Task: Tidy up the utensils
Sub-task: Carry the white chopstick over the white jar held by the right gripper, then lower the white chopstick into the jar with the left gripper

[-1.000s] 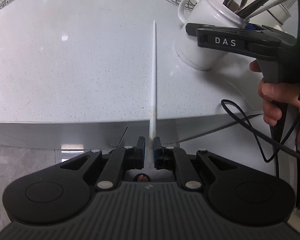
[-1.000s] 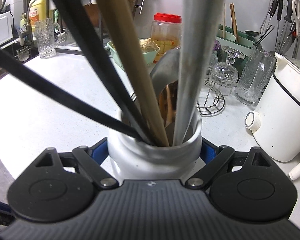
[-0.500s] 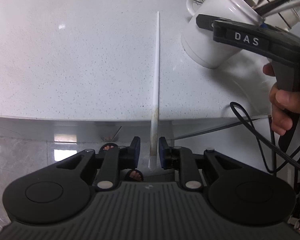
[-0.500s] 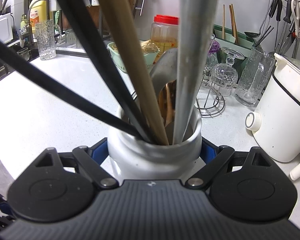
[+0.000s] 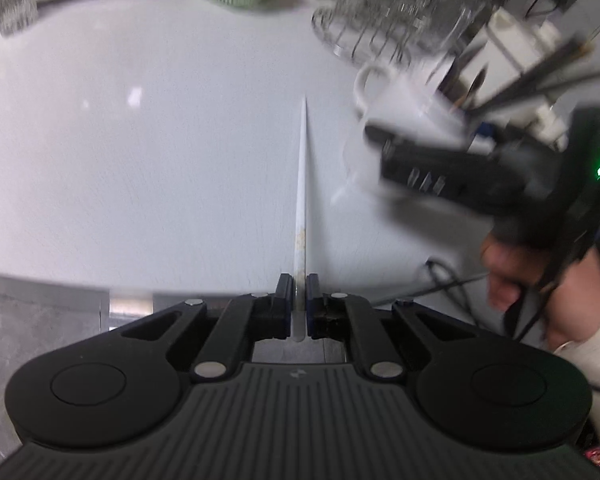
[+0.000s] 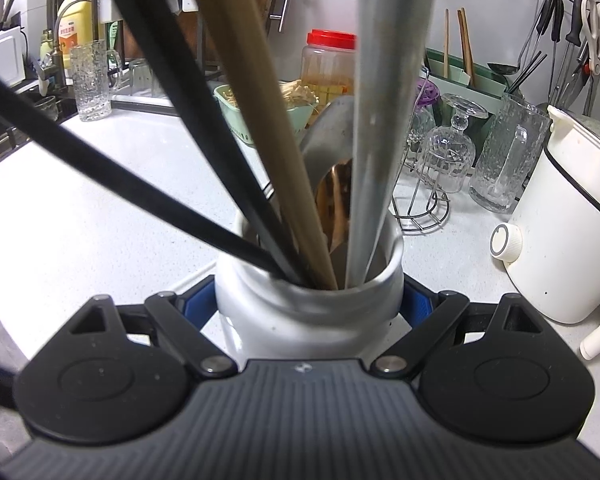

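A long white chopstick (image 5: 302, 184) points away from me over the white counter (image 5: 140, 160), its near end between the pads of my left gripper (image 5: 299, 304). The jaws are closing and the pads press on it. To its right, blurred, stands a white mug (image 5: 396, 96) holding several utensils. My right gripper (image 6: 308, 300) is shut on that mug (image 6: 300, 320), blue pads against both sides. Out of the mug stick black chopsticks (image 6: 172, 92), a brown chopstick (image 6: 268, 120), a metal handle (image 6: 380, 120) and a spoon (image 6: 328, 148).
Behind the mug are a wire rack with upturned glasses (image 6: 420, 216), a glass pitcher (image 6: 504, 160) and a white electric pot (image 6: 572, 216). A green basket (image 6: 240, 116), a red-lidded jar (image 6: 332, 64) and a glass mug (image 6: 90, 80) stand further back. The counter edge (image 5: 100, 284) runs just before my left gripper.
The left jaws loosened around the white chopstick half a second ago and now clamp it again; the left gripper has risen and the view has tipped up. The right gripper holds still.
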Tool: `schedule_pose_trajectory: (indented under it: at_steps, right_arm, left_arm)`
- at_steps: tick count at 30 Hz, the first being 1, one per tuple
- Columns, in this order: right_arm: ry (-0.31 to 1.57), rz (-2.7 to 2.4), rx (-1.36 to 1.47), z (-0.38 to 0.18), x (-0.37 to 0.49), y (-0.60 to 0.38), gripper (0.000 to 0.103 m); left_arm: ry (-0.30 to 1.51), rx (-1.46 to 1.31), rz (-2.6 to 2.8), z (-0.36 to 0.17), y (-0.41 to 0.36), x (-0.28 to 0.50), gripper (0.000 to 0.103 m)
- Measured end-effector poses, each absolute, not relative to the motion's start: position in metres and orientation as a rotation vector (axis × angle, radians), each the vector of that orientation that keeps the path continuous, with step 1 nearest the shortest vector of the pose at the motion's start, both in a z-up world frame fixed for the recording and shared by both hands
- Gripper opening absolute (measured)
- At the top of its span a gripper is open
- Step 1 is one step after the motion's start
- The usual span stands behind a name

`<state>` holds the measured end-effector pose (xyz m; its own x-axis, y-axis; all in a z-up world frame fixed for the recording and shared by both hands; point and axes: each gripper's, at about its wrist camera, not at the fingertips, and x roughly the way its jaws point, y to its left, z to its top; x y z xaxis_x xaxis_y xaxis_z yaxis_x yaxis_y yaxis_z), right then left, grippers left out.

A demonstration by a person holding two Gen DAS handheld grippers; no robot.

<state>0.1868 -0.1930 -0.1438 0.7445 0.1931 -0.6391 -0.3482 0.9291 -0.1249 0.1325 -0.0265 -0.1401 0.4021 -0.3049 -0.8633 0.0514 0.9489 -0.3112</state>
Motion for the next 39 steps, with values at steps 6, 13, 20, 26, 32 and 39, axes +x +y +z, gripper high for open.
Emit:
schedule_pose_trajectory:
  at_steps: [6, 13, 20, 26, 32, 39]
  right_arm:
    - [0.669, 0.294, -0.245, -0.144, 0.188, -0.192, 0.093]
    - [0.693, 0.248, -0.235, -0.143, 0.191, -0.185, 0.093]
    - [0.702, 0.203, -0.224, -0.144, 0.193, -0.178, 0.093]
    - [0.706, 0.204, -0.227, -0.143, 0.195, -0.178, 0.093]
    - [0.723, 0.202, -0.219, -0.143, 0.199, -0.177, 0.093]
    - [0.76, 0.205, -0.193, -0.147, 0.207, -0.18, 0.093]
  left_arm:
    - [1.057, -0.214, -0.268, -0.089, -0.016, 0.157, 0.008]
    - [1.037, -0.138, -0.39, -0.054, -0.009, 0.204, 0.008]
    - [1.035, -0.022, -0.501, -0.028, -0.014, 0.249, 0.008]
    - [1.02, 0.086, -0.583, 0.009, -0.021, 0.274, 0.007]
    - [1.025, 0.117, -0.653, 0.05, -0.027, 0.278, 0.007]
    - [1.055, 0.151, -0.73, 0.103, -0.031, 0.273, 0.008]
